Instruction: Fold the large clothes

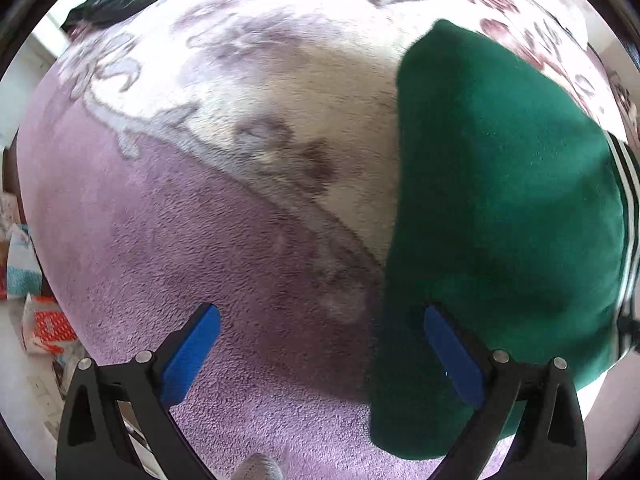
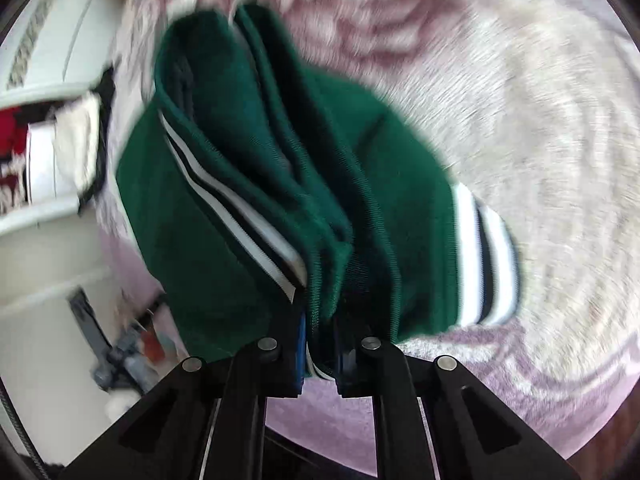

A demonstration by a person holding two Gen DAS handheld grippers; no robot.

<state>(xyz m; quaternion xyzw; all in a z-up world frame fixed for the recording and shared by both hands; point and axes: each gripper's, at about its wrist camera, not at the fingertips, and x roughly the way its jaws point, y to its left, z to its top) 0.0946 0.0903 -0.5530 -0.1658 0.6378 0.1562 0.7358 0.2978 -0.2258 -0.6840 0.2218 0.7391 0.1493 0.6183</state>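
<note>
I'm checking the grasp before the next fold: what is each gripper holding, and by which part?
The right gripper pinches the green garment at its bunched striped ribbed edge. The left gripper is open, holding nothing.

The soft purple blanket (image 1: 160,240) lies bare and open on one side. The green top (image 1: 500,200) fills the other side.

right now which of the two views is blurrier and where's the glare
Right wrist view: heavy motion smear, streaking the blanket and the green garment clamped in the right hand-held gripper. Left wrist view: much sharper, though the blanket's top is washed out by bright light, and the open left hand-held gripper sits over a shadowed patch.
</note>
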